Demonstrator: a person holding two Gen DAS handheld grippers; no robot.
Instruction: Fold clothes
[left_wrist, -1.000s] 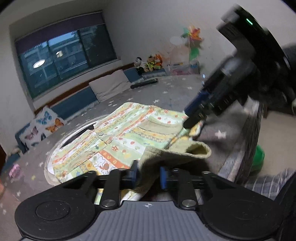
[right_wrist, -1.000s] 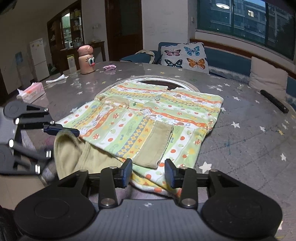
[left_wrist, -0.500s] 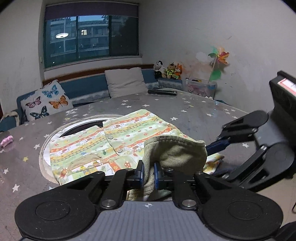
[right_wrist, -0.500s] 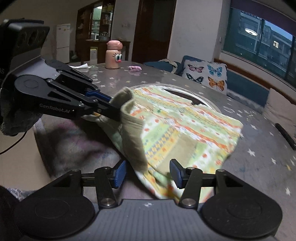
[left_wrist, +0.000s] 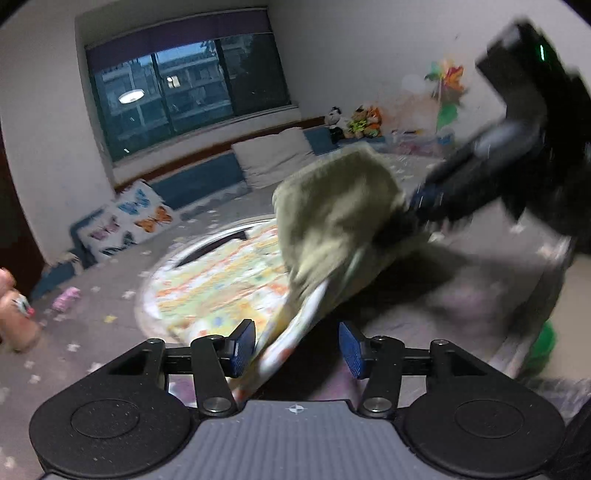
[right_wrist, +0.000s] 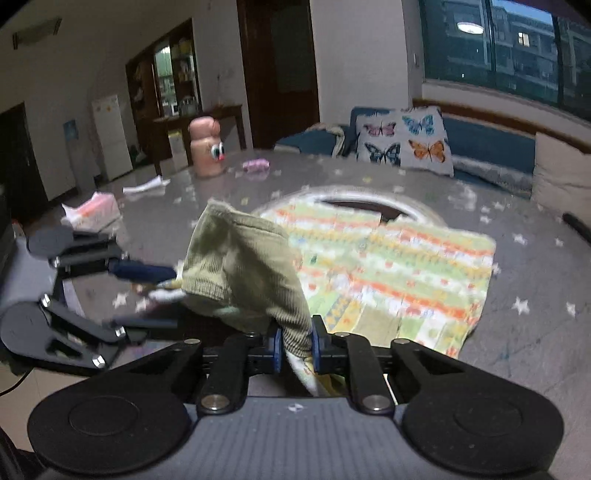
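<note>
A child's garment (right_wrist: 399, 266) with green, yellow and orange stripes lies spread on the grey starred table (right_wrist: 535, 350). Its olive ribbed cuff (right_wrist: 236, 258) is lifted off the table. My right gripper (right_wrist: 295, 343) is closing and its pads pinch the cuff's lower end. In the left wrist view the cuff (left_wrist: 332, 206) hangs up high from the right gripper (left_wrist: 410, 218). My left gripper (left_wrist: 297, 347) is opening. The garment's pale edge runs between its pads without being pressed. In the right wrist view the left gripper (right_wrist: 162, 295) stands just left of the cuff.
A pink bottle with eyes (right_wrist: 207, 151), a tissue pack (right_wrist: 92, 210) and a small pink item (right_wrist: 255, 165) sit at the table's far left. A black remote (right_wrist: 576, 223) lies far right. Butterfly cushions (right_wrist: 402, 138) line the window bench. The table edge drops near a green object (left_wrist: 539, 343).
The cuff passed from hand to hand: my left gripper let go and opened, my right gripper shut on it and lifted it. Both hands shifted a little and the views are blurred.
</note>
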